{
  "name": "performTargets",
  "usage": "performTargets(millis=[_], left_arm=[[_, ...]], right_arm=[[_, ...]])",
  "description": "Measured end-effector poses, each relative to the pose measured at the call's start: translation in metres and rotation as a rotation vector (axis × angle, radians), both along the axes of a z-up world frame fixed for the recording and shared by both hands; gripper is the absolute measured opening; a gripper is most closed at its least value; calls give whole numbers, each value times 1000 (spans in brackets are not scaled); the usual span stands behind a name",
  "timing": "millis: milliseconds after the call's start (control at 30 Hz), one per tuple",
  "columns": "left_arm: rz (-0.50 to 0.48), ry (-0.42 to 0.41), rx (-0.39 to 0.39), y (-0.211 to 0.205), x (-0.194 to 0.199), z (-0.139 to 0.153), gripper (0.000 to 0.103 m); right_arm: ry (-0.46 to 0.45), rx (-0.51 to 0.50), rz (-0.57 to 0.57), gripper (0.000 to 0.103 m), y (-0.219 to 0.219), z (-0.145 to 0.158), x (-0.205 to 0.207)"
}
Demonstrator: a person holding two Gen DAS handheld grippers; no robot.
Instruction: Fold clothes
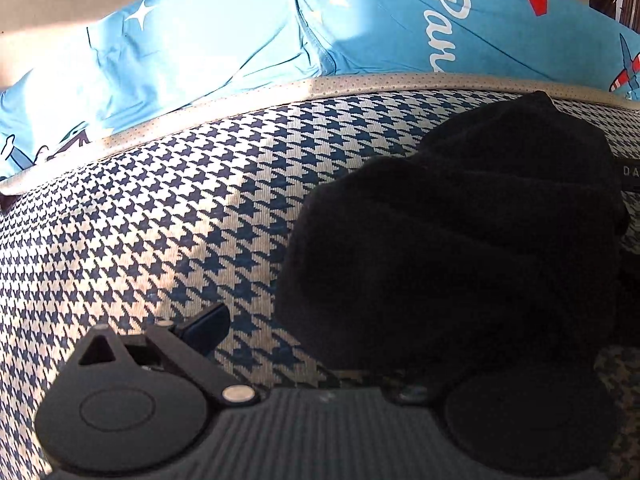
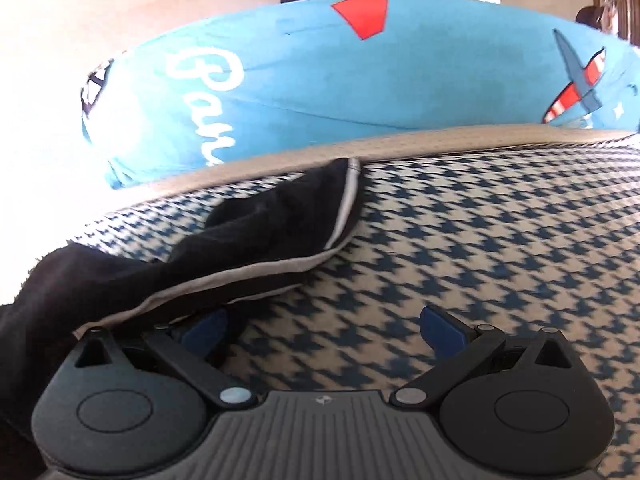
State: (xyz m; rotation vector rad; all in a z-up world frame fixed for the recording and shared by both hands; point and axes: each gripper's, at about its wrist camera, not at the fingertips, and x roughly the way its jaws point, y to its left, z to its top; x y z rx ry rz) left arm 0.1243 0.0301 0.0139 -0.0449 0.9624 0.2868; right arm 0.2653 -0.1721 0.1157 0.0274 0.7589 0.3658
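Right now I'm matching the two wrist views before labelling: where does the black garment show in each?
Left wrist: the crumpled black garment fills the right half, on the houndstooth cover.
Right wrist: it lies at left, grey-piped edge showing, running under the left fingertip.
Shared landmark: the blue pillow's white script lettering.

sunlit houndstooth mattress (image 1: pixel 160 216), blue printed pillow (image 2: pixel 320 92) behind — pale wall (image 2: pixel 120 0)

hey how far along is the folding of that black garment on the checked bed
Early, it seems. Done: nothing looks neatly folded; the black garment lies bunched on the houndstooth cover. In hand: nothing; the right gripper is open beside the white-trimmed edge. The left gripper's grip is hidden. Left: spreading and folding.
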Motion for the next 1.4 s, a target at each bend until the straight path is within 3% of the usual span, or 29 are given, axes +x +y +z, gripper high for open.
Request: performTargets(millis=[67, 267, 533, 633, 733, 867, 933, 1100, 1300, 1400], left_arm=[[7, -4, -15, 4, -6, 6, 103], [21, -19, -48, 6, -22, 26, 103], [74, -40, -42, 2, -33, 29, 103], [66, -38, -40, 4, -34, 29, 103], [60, -37, -39, 8, -35, 29, 103], [60, -43, -45, 9, -39, 31, 103], [54, -44, -47, 10, -39, 32, 103], [37, -46, -43, 10, -40, 33, 103], [15, -43, -43, 11, -41, 34, 103], [6, -46, -29, 9, -42, 35, 103]], right_arm=[[12, 34, 6, 103, -1, 2, 2], [58, 271, 45, 103, -13, 10, 5], [77, 436, 41, 103, -17, 19, 5], [96, 389, 43, 103, -5, 15, 5], [119, 308, -30, 103, 1, 10, 8], [74, 214, -111, 103, -9, 11, 5], [75, 226, -146, 103, -21, 7, 5], [187, 325, -145, 103, -24, -14, 15], [160, 299, -71, 103, -9, -17, 11], [144, 292, -29, 91, -3, -16, 7]])
